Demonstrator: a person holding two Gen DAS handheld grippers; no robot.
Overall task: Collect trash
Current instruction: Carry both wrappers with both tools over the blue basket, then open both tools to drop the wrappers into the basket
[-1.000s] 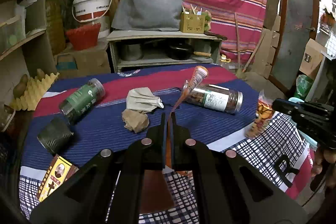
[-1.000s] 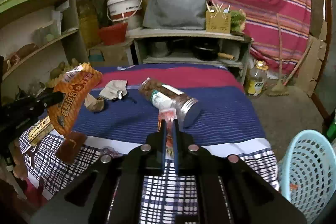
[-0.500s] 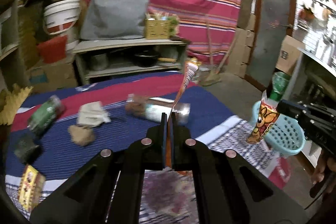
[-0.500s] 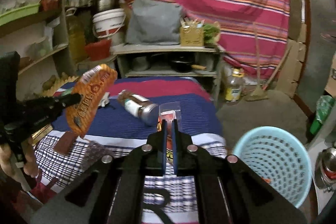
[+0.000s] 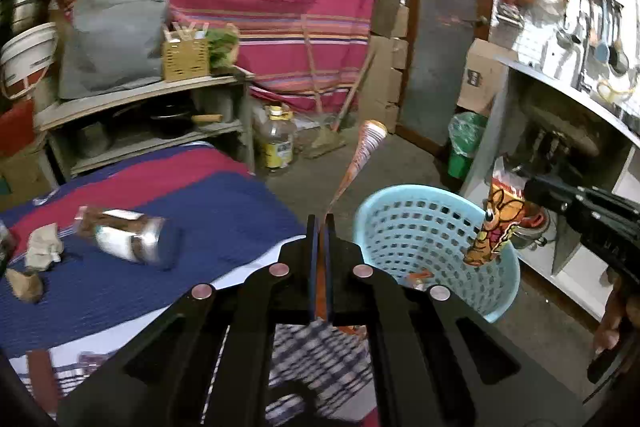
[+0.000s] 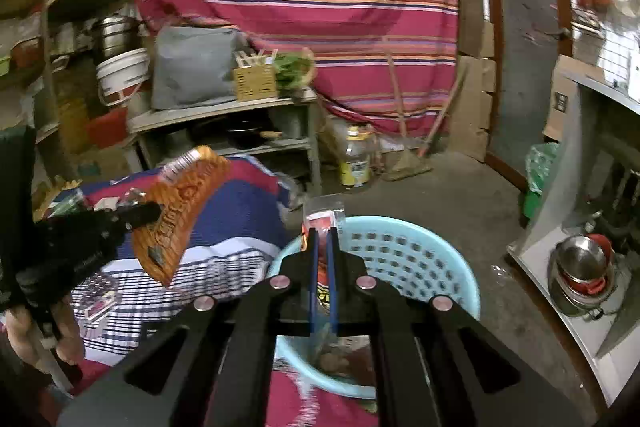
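Left hand-held gripper (image 5: 320, 223) is clamped on an orange snack wrapper (image 5: 362, 155) that sticks up fwd of its tips, above the floor between the table (image 5: 224, 211) w/ striped blue-red cloth and the light-blue basket (image 5: 404, 227). Right hand-held gripper (image 6: 323, 239) is clamped on a cartoon-print wrapper (image 6: 322, 221), right over the basket rim. A jar (image 5: 128, 239) and crumpled paper (image 5: 42, 251) lie on the table.
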